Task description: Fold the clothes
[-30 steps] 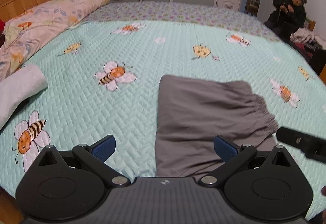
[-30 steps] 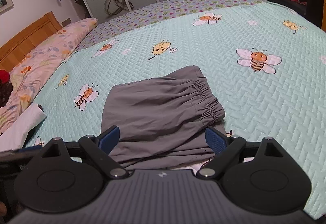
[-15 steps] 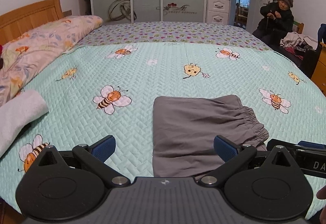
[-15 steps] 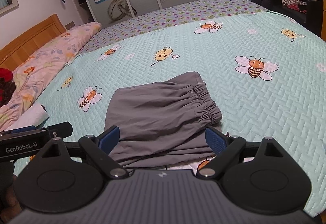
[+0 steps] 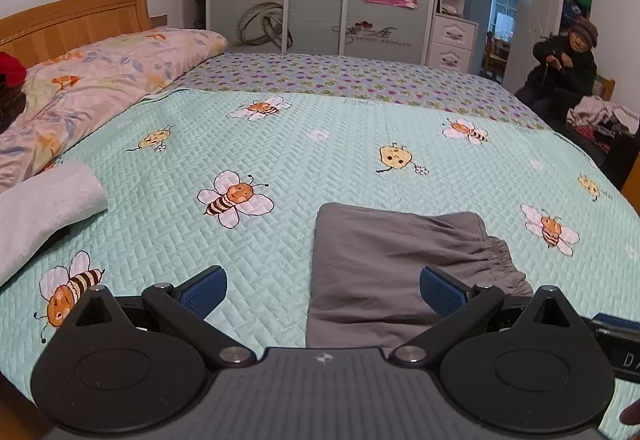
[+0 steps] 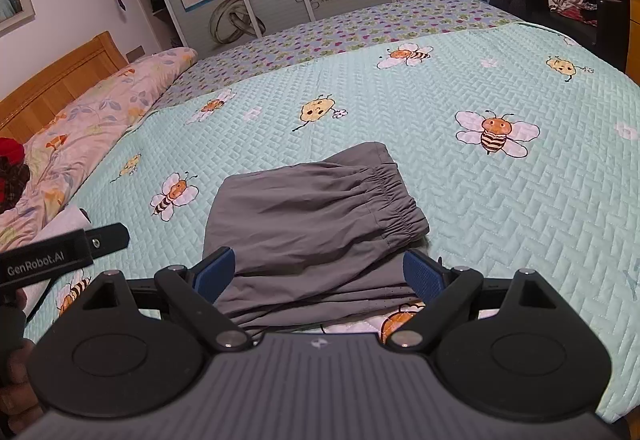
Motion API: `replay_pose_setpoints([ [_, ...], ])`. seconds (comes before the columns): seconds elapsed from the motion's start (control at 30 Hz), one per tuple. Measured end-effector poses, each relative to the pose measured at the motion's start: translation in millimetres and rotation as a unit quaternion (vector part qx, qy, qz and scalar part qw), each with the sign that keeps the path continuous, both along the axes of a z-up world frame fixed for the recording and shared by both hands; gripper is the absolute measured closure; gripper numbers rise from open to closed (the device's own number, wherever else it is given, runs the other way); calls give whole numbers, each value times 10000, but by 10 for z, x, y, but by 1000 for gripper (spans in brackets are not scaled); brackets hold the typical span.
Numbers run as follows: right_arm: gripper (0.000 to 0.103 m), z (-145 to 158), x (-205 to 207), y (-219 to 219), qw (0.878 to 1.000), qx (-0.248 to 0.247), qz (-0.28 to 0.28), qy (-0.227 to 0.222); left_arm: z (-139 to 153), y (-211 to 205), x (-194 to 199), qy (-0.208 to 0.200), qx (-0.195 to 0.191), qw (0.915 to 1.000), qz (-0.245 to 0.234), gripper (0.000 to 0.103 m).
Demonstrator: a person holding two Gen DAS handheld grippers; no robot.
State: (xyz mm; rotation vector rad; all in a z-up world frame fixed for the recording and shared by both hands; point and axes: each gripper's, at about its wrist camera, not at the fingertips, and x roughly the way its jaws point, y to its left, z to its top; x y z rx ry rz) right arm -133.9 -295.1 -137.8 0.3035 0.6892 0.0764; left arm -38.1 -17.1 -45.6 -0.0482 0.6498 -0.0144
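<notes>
Two spread grippers, left (image 5: 323, 292), right (image 6: 318, 274), empty; folded grey trousers (image 6: 312, 216) just ahead

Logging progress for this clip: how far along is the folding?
Done: the grey elastic-waist trousers lie folded in a compact stack on the bee-print quilt. In hand: nothing; left gripper and right gripper are open. Left: seemingly nothing for this garment.

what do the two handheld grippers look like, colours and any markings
Both the left gripper and the right gripper are matte black, with a ribbed grey centre, two round discs and silver pivot screws. The fingers carry textured blue pads. The right wrist view shows white "GenRobot.AI" lettering on the left gripper's side.
</notes>
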Motion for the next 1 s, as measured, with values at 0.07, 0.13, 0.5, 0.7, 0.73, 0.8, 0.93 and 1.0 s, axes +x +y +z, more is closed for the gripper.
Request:
replay_pose_setpoints([
  [0.07,12,-1,2,0,10000,-7,14,8,1,19,-4,-22,-34,10000,28,1],
  [0.13,12,0,-7,11,10000,-12,21,13,-1,33,-12,-53,-46,10000,55,1],
  [0.5,12,-9,-29,53,10000,-24,28,45,-59,98,-23,-86,-100,9997,192,1],
  [0.7,12,-27,-29,73,10000,-22,44,71,-115,88,7,109,-83,9998,154,1],
  [0.73,12,-33,-30,76,10000,-20,44,75,-119,85,9,127,-92,9998,132,1],
  [0.8,12,-42,-30,76,10000,-16,40,85,-118,60,-4,90,-39,9999,98,1],
  [0.93,12,-52,-24,72,9999,-9,34,105,-109,16,-28,6,41,10000,37,1],
  [1.0,12,-56,-22,71,9999,-11,36,108,-106,-6,-27,3,87,10000,13,1],
])
